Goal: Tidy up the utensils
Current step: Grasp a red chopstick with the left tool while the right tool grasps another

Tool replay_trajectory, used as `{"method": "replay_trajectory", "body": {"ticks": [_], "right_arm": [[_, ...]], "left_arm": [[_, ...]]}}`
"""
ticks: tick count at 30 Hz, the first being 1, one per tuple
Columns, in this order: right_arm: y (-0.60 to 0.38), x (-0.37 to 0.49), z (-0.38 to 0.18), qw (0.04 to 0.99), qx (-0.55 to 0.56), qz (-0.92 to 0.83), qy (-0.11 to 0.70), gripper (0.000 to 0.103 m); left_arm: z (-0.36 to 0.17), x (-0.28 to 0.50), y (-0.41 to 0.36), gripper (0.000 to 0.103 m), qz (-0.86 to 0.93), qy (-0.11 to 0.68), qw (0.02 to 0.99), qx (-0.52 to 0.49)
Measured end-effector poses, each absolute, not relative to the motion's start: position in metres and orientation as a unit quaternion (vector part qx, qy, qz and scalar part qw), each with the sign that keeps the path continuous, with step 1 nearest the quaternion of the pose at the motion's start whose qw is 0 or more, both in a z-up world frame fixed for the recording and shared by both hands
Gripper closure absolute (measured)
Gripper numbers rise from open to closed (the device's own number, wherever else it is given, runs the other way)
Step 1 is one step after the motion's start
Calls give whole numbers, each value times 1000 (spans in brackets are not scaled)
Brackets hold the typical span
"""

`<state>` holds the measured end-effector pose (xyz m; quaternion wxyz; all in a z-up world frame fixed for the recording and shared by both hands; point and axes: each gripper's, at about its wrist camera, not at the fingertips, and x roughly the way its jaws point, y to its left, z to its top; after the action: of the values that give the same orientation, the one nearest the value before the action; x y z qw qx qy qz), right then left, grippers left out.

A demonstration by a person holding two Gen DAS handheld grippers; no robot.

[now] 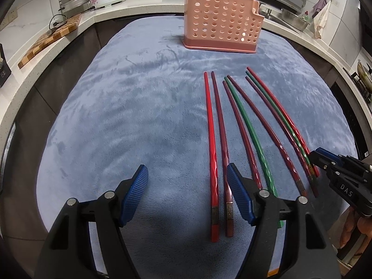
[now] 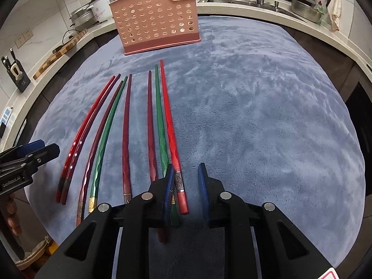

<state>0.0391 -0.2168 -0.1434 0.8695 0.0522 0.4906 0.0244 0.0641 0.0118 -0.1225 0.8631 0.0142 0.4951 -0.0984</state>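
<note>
Eight red, maroon, green chopsticks (image 1: 241,116) lie parallel; left tool (image 1: 187,171), right tool (image 2: 186,167) both unclenched

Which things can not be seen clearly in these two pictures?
- Contents of the pink perforated plastic utensil holder: both views, its wall hides them.
- Thick ends of the green chopstick and its dark red neighbour: right wrist view, right gripper fingers cover them.
- Person's hand: left wrist view, cut off by the edge.
</note>
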Motion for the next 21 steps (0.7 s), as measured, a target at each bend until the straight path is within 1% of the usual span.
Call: {"method": "replay_trajectory", "body": {"ticks": [21], "right_arm": [[-211, 38, -142, 869, 49, 33, 492, 85]], "left_arm": [[-128, 61, 9, 37, -107, 500, 860, 12]]}}
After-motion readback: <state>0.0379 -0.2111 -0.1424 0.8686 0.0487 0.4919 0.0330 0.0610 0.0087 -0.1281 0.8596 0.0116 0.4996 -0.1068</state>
